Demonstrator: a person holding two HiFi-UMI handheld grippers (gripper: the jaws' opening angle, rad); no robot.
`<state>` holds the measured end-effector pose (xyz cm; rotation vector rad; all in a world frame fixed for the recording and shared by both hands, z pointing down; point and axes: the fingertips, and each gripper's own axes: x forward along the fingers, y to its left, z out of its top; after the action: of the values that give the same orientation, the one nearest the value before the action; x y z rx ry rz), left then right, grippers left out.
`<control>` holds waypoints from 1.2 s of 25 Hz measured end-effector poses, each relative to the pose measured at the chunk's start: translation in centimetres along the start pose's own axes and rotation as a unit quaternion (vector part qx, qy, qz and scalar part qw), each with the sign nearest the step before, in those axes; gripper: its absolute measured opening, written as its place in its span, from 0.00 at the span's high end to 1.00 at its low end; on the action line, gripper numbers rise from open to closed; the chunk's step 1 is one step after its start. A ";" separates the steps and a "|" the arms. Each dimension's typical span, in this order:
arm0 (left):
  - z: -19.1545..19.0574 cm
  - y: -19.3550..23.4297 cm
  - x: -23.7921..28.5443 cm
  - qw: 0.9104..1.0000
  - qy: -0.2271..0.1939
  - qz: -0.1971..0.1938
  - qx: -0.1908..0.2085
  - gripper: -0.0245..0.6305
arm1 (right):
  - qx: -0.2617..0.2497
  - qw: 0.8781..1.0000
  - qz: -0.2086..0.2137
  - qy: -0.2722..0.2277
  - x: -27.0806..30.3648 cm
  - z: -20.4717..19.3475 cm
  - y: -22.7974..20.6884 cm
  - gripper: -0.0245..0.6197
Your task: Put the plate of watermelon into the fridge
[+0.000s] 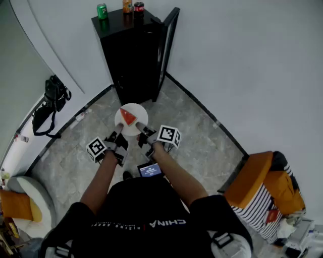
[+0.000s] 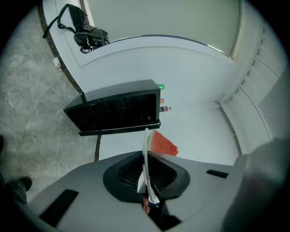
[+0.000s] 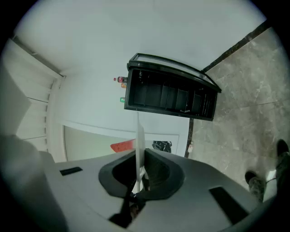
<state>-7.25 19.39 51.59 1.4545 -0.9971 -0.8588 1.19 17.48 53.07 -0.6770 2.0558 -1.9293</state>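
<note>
A white plate carries a red watermelon wedge and is held level in front of me. My left gripper is shut on its near left rim, my right gripper on its near right rim. In the left gripper view the plate runs edge-on between the jaws with the wedge on its right. The right gripper view shows the plate edge-on too, wedge on its left. The black fridge stands in the corner ahead, its door swung open.
Three drink cans stand on the fridge top. A black bag hangs on the left wall. An orange chair with striped cloth is at the right, a round seat at the lower left. Marble floor lies between me and the fridge.
</note>
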 end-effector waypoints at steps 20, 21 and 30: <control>-0.9 0.5 -0.3 1.000 0.008 0.002 -0.026 0.91 | 0.029 1.000 0.005 -0.003 -0.7 -0.4 -0.4 0.92; -1.1 0.6 -0.3 1.000 0.009 0.003 -0.025 0.91 | 0.029 1.000 0.006 -0.004 -0.9 -0.4 -0.4 0.92; -2.8 0.6 0.2 0.999 0.020 0.003 -0.027 0.91 | 0.028 1.000 0.000 -0.010 -2.6 0.2 -0.9 0.92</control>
<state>-4.68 20.23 52.53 1.4167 -0.9412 -0.8429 3.66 18.59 53.63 -0.6825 1.9820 -1.9640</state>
